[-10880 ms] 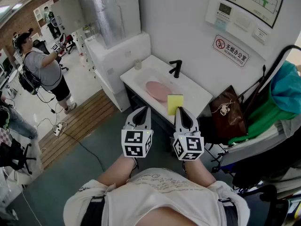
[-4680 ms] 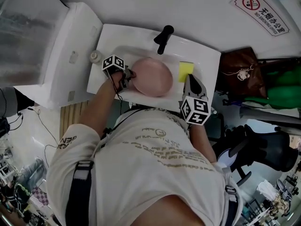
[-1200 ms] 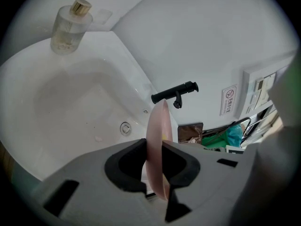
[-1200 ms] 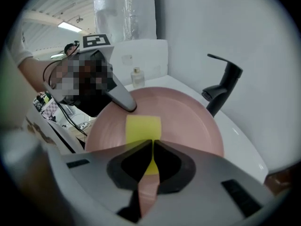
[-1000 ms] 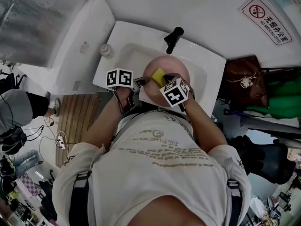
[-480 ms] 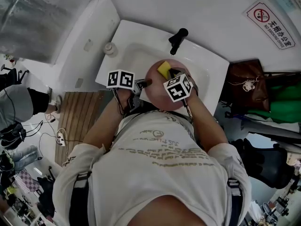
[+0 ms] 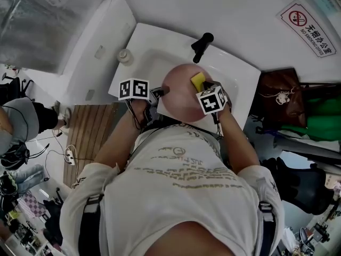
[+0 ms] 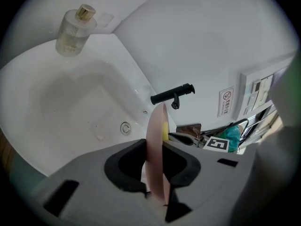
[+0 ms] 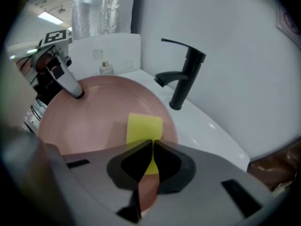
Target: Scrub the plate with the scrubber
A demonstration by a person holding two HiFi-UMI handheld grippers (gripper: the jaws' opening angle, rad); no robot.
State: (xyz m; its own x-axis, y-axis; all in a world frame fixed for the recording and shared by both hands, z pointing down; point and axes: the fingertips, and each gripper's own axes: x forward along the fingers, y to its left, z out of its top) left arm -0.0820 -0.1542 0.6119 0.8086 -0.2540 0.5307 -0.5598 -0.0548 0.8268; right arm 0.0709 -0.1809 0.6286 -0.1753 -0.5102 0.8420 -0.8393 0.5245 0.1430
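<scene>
Plate (image 7: 181,92) is held over the white sink (image 7: 152,57), its rim clamped in the left gripper (image 7: 161,92). The right gripper (image 9: 151,147) is clenched on the yellow scrubber (image 9: 144,128), which is apparently pressed to the plate's face. Scrubbing is in hand. The next stroke calls for firm sweeps without disturbing the rim grip. A black faucet (image 7: 201,42) stands behind, against a white wall.

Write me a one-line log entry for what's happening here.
left gripper: fingers opening, pink plate rim between them | right gripper: pinching yellow scrubber on plate
</scene>
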